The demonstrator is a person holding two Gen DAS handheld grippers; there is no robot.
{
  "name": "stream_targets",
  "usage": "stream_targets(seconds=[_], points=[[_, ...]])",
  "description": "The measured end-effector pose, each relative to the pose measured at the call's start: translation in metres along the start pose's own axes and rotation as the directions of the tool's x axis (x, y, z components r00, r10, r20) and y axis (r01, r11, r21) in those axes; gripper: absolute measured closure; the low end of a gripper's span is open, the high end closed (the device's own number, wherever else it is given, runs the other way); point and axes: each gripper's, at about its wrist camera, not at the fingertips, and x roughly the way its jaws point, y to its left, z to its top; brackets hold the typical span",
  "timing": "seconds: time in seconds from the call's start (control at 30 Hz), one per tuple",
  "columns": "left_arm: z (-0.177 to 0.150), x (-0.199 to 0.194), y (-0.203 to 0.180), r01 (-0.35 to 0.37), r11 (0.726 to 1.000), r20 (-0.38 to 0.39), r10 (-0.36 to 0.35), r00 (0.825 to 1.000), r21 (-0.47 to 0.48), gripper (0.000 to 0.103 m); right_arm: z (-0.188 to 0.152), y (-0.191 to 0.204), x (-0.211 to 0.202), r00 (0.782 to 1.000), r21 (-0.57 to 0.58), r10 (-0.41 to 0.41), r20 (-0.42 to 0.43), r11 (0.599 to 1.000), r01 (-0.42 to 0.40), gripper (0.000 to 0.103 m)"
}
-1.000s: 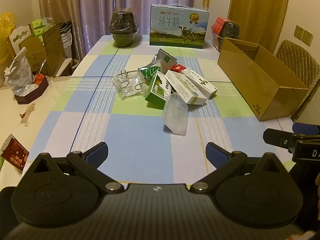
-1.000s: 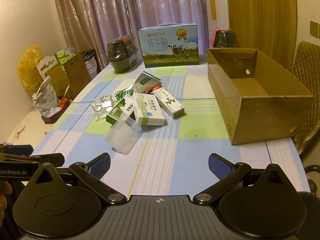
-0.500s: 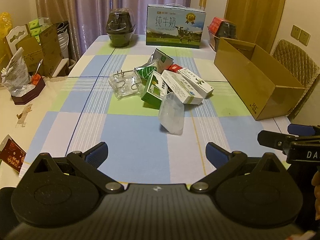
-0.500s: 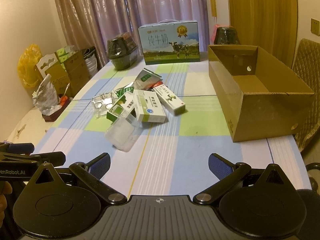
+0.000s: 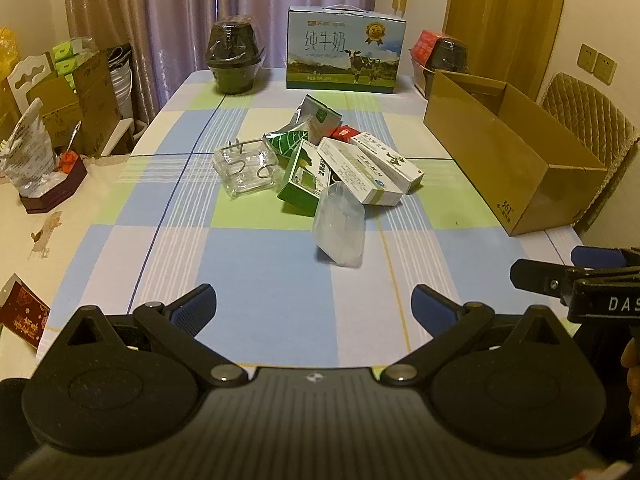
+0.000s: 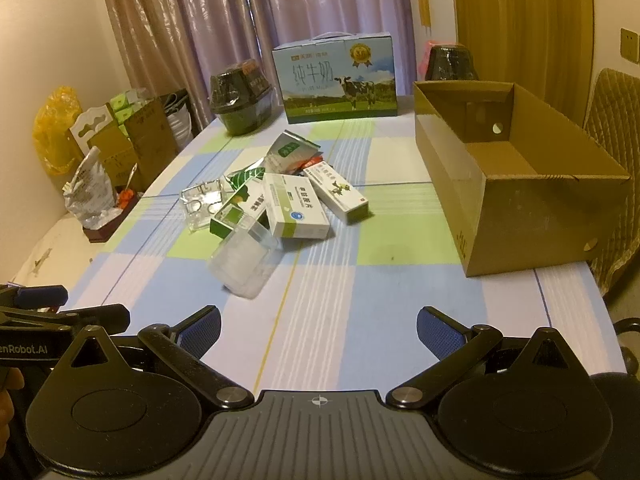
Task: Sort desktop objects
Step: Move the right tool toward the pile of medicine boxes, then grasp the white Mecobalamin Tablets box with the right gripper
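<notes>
Sorting not begun: both tongs, left (image 5: 314, 304) and right (image 6: 319, 327), spread, empty. Next: reach frosted plastic case (image 6: 244, 262), nearest of pile; cardboard box (image 6: 532, 216) empty.

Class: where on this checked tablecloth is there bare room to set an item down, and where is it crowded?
Bare cloth lies between the open tongs and the frosted plastic tub, and between the pile's white medicine carton and the brown cardboard box, which shows an empty floor. The middle is crowded: cartons, foil pouches and a clear glass ashtray overlap.

Pile of boxes (image 5: 352, 168) sits mid-bench (image 5: 260, 280), cardboard box (image 5: 516, 160) to its right, milk carton (image 5: 346, 56) behind.
</notes>
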Motion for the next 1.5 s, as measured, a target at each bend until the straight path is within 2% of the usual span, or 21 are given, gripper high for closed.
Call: stream_targets(seconds=[0.2, 0.43, 0.63, 0.77, 0.9, 1.1, 1.23, 1.3, 1.4, 1.5], points=[[0.002, 0.004, -0.003, 0.014, 1.000, -0.007, -0.013, 1.000, 0.018, 0.001, 0.000, -0.002, 0.001, 1.000, 0.001, 0.000, 0.004, 1.000, 0.000, 0.002], [0.005, 0.019, -0.014, -0.029, 0.991, 0.005, 0.028, 1.000, 0.132, 0.001, 0.008, -0.008, 0.008, 1.000, 0.003, 0.008, 0.007, 1.000, -0.008, 0.002], [0.010, 0.044, -0.023, -0.040, 0.975, 0.013, 0.038, 0.999, 0.220, 0.001, 0.017, -0.015, 0.023, 1.000, 0.002, 0.019, 0.002, 1.000, -0.019, 0.002], [0.011, 0.062, -0.033, -0.059, 0.949, 0.041, 0.048, 0.998, 0.308, 0.002, 0.023, -0.019, 0.038, 0.999, 0.008, 0.035, -0.011, 0.999, -0.035, 0.002], [0.012, 0.084, -0.038, -0.050, 0.936, 0.046, 0.037, 0.998, 0.350, 0.006, 0.030, -0.019, 0.054, 0.999, -0.006, 0.047, -0.017, 0.999, -0.048, 0.002], [0.011, 0.118, -0.052, -0.064, 0.886, 0.069, 0.036, 0.997, 0.458, 0.010, 0.042, -0.023, 0.080, 0.999, -0.025, 0.047, -0.020, 0.999, -0.047, 0.002], [0.007, 0.141, -0.056, -0.071, 0.854, 0.075, 0.037, 0.996, 0.515, 0.019, 0.048, -0.026, 0.097, 0.998, -0.036, 0.052, -0.034, 0.998, -0.053, 0.004], [0.005, 0.151, -0.057, -0.080, 0.835, 0.080, 0.043, 0.996, 0.544, 0.021, 0.050, -0.028, 0.106, 0.997, -0.038, 0.062, -0.045, 0.997, -0.063, 0.008], [0.000, 0.159, -0.060, -0.102, 0.802, 0.110, 0.046, 0.993, 0.588, 0.024, 0.052, -0.031, 0.118, 0.996, -0.038, 0.064, -0.061, 0.997, -0.066, 0.009], [-0.002, 0.167, -0.063, -0.118, 0.779, 0.130, 0.047, 0.990, 0.616, 0.032, 0.054, -0.033, 0.130, 0.995, -0.036, 0.069, -0.074, 0.997, -0.072, 0.010]])
